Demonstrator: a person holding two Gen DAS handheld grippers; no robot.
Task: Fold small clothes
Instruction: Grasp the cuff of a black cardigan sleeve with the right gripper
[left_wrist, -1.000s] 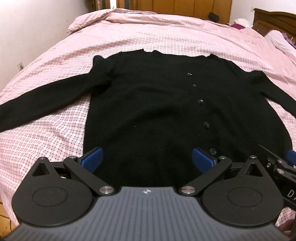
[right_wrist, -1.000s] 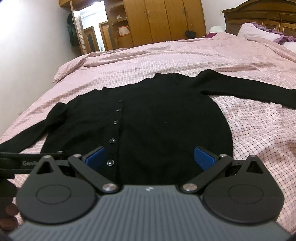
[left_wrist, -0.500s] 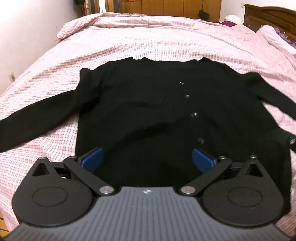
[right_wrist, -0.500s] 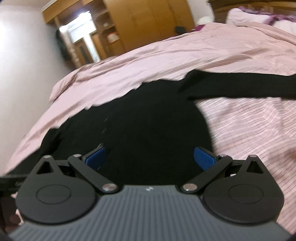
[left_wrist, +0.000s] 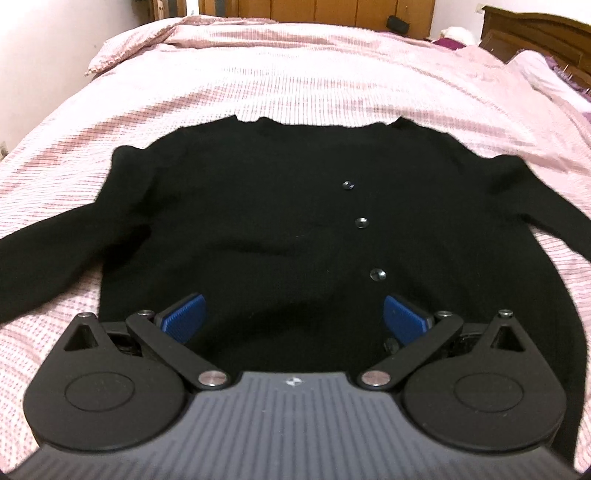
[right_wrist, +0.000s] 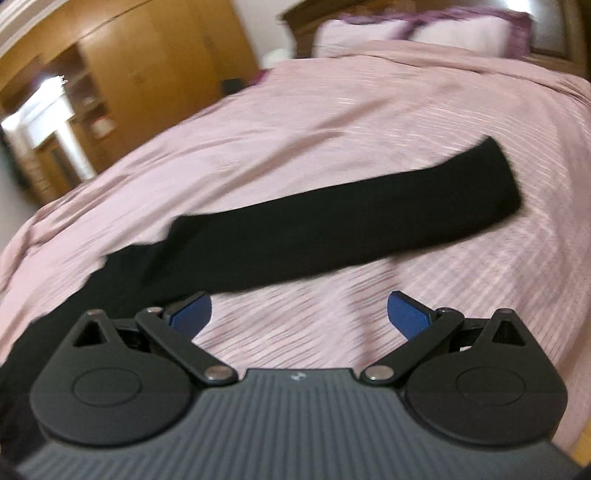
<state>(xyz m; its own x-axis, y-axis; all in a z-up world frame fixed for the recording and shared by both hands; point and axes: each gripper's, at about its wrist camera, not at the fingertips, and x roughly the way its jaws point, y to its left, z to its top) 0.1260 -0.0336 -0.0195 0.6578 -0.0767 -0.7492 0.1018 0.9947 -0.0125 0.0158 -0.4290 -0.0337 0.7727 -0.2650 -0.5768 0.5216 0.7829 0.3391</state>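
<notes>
Gaping empty, left tongs face cardigan buttons; right tongs its sleeve.

Matt knit on checked cotton.
The black cardigan looks soft and matt, its buttons glossy; the pink bedspread is woven cloth, the wardrobe smooth wood.

Black knit cardigan lies flat and face up on the pink checked bedspread, buttoned, three small dark buttons showing down the front. Neckline points away, both sleeves spread out sideways. In the blurred right wrist view, one sleeve stretches straight across the cover.
</notes>
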